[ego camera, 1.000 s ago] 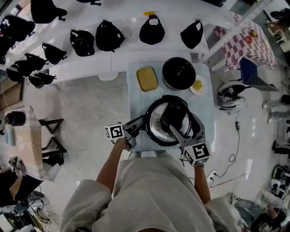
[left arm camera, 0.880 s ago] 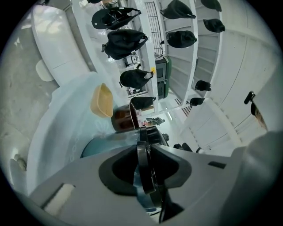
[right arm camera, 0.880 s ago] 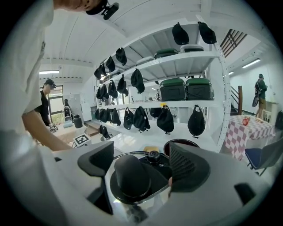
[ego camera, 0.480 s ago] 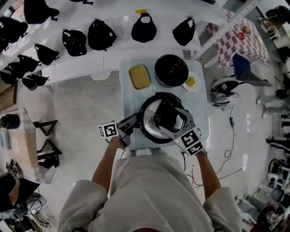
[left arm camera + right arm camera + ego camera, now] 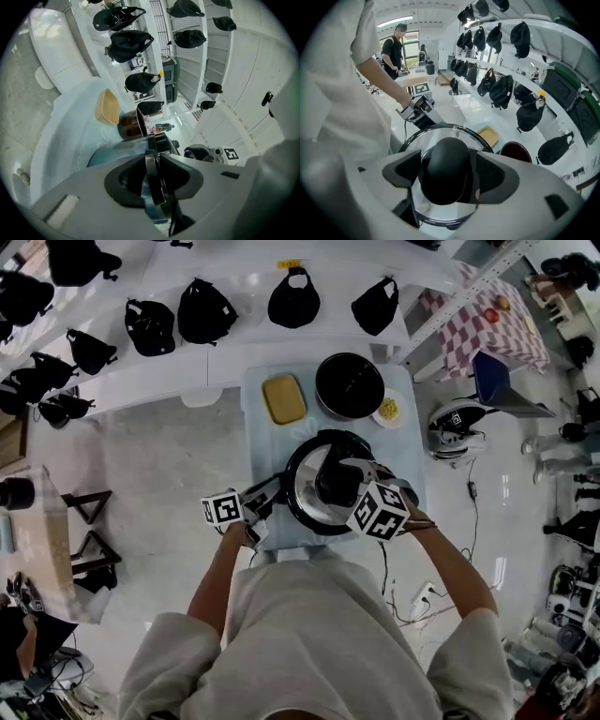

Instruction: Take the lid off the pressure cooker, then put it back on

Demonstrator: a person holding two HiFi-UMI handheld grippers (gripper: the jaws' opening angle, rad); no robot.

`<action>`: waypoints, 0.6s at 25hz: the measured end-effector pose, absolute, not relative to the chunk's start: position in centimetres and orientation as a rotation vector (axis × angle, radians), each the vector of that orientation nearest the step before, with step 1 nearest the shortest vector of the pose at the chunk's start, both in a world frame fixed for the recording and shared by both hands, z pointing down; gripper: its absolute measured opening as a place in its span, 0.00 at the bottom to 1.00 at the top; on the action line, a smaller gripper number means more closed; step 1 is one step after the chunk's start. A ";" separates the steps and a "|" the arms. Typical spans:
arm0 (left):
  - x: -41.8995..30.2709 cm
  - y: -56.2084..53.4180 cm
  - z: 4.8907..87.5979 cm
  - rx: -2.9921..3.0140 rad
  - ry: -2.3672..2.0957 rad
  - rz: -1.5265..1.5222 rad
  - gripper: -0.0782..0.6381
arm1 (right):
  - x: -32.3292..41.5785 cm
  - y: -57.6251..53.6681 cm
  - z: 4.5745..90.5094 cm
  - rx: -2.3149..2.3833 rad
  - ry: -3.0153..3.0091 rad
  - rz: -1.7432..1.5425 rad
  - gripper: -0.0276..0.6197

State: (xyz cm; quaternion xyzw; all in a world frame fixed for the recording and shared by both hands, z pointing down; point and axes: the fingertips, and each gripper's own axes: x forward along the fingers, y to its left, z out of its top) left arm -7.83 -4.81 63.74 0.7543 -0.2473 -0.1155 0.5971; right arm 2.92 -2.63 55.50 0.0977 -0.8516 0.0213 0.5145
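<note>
Left gripper (image 5: 153, 174) clamps handle (image 5: 150, 154); right gripper (image 5: 446, 174), angled down, clamps lid knob (image 5: 443, 159).

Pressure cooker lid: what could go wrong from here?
1. Right tool pinches the rounded lid knob; it could slip off.
2. Left tool braces only the thin side handle; the cooker might twist on the cloth.
3. Black pot and food plate sit close behind; the lifted lid could clip them.

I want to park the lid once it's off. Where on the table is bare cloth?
Only two strips of tablecloth are bare: left of the cooker, in front of the yellow tray, and right of it, in front of the small dish. The back row, with the black pot, is full. Neither likely fits the lid.
</note>
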 end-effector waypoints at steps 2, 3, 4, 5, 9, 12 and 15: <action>-7.8 -4.8 63.7 1.754 -0.572 -0.268 0.25 | 2.7 -2.7 55.9 0.207 -2.026 0.064 0.61; -7.8 -4.8 63.8 1.756 -0.571 -0.267 0.25 | 2.6 -2.7 56.1 0.196 -2.018 0.076 0.61; -7.8 -4.8 63.8 1.758 -0.570 -0.268 0.25 | 2.6 -2.7 56.3 0.187 -2.011 0.088 0.61; -7.8 -4.8 63.8 1.760 -0.570 -0.268 0.25 | 2.6 -2.7 56.4 0.185 -2.005 0.102 0.61; -7.9 -4.9 63.9 1.758 -0.569 -0.270 0.25 | 3.2 -3.1 56.3 0.202 -1.985 0.177 0.59; -7.9 -4.8 63.8 1.761 -0.567 -0.273 0.25 | 3.2 -2.8 56.6 0.190 -1.968 0.229 0.57; -7.7 -4.9 63.7 1.765 -0.563 -0.271 0.25 | 3.1 -2.7 56.9 0.199 -1.955 0.253 0.52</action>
